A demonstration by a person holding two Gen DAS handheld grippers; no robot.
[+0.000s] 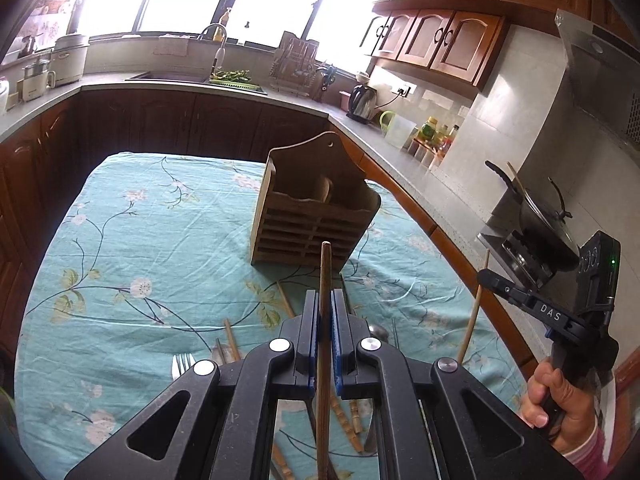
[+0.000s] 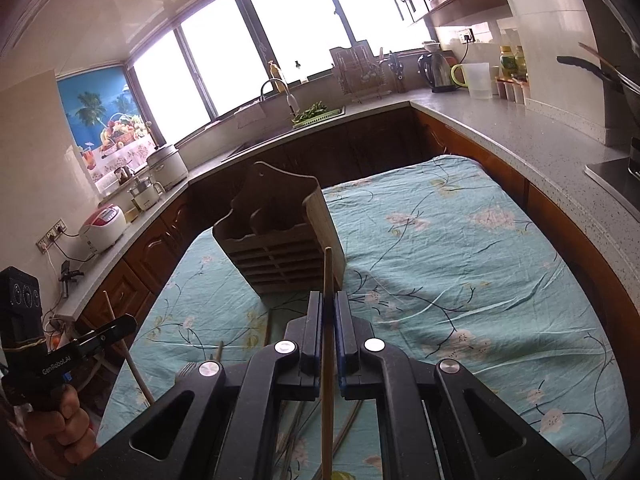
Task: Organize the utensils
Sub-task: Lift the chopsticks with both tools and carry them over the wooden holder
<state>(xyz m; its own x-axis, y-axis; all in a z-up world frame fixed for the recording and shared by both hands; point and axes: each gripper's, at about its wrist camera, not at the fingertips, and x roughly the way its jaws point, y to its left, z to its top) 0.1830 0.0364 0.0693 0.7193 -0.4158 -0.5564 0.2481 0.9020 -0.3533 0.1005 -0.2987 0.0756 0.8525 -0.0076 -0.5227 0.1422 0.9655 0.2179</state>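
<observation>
A table draped in a teal floral cloth (image 1: pixel 120 208) fills the middle of a U-shaped kitchen, with dark wooden cabinets and a grey speckled counter (image 2: pixel 520 132) wrapping around it. Bright windows run behind the sink (image 1: pixel 168 77), where green vegetables lie in a basket beside the faucet. On the counter stand an electric kettle (image 1: pixel 362 102), a clear jug with a green handle, some bottles, and rice cookers along the other side; a wok (image 1: pixel 548 220) sits on the stove under the range hood.

A wooden utensil holder (image 1: pixel 312 216) stands upright on the cloth, its slatted front facing the cameras and its tall back panel (with a small hanging hole) behind.

The left gripper (image 1: pixel 325 300) is clamped on a dark wooden chopstick (image 1: pixel 325 276) — the stick runs lengthwise between the blue pads, its tip pointing forward and up toward the holder's front, its other end passing back beneath the tool. The right gripper (image 2: pixel 329 304) is likewise closed on a pale chopstick (image 2: pixel 328 276), also aligned along the fingers, tip up toward the holder's near corner. Both sticks are lifted clear of the cloth.

Below the left gripper, on the cloth, lie more utensils — a fork (image 1: pixel 182 364), a spoon (image 1: pixel 378 334) and several chopsticks, scattered at crossing angles. A hand (image 1: pixel 554 400) grips the right tool's handle.
</observation>
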